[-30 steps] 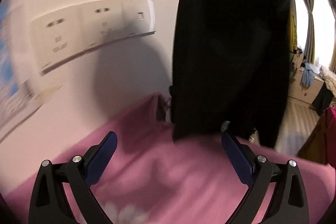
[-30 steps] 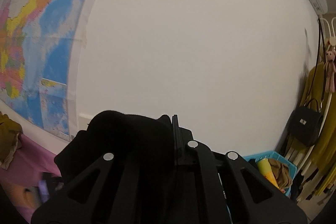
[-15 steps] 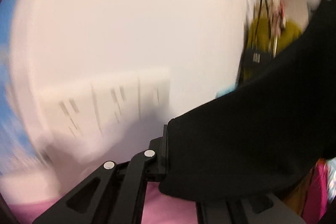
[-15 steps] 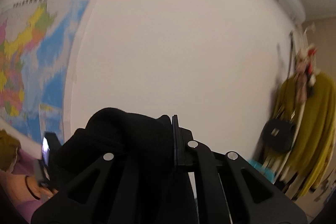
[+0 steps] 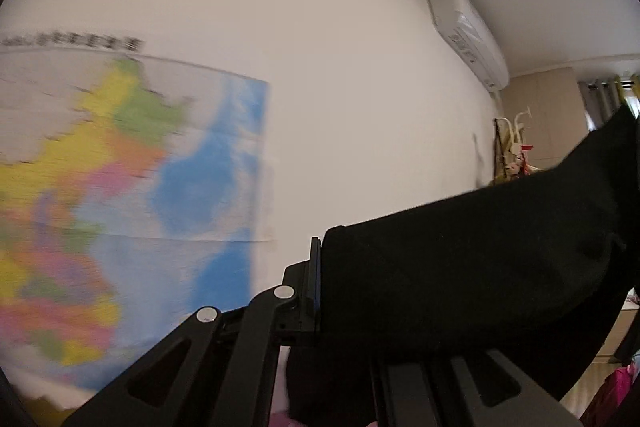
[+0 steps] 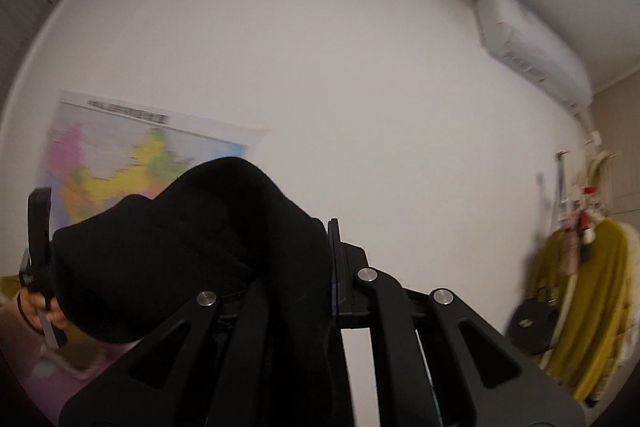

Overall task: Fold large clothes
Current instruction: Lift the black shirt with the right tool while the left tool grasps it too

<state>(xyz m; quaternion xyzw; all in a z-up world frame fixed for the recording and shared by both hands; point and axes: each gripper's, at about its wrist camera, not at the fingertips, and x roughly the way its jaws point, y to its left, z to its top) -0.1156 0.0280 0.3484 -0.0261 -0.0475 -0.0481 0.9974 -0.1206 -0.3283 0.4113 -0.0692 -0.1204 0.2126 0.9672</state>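
While I hold both grippers up toward the white wall, each one is pinching the same black garment. In my left wrist view, the big colored map fills the left side of the frame, blurry. My left gripper sits at the bottom middle, its fingers pressed together on an edge of the black cloth. The cloth goes from there up to the right edge of the frame. Behind it, at the upper right, is the white air conditioner.

My right wrist view shows things the left one does not. At the far left edge I can see my other hand holding the left gripper's dark handle, low in the frame. Next comes the map, smaller here, in the middle left. The black cloth is bunched in a big lump at the lower middle, draped over my right gripper, which is squeezed shut on it. At the lower right hang a yellow coat and a small black bag. The left view only shows the top of that rack.

There is a line of writing along the top of the map in both views, but it is too blurry to read. I see no brand names.
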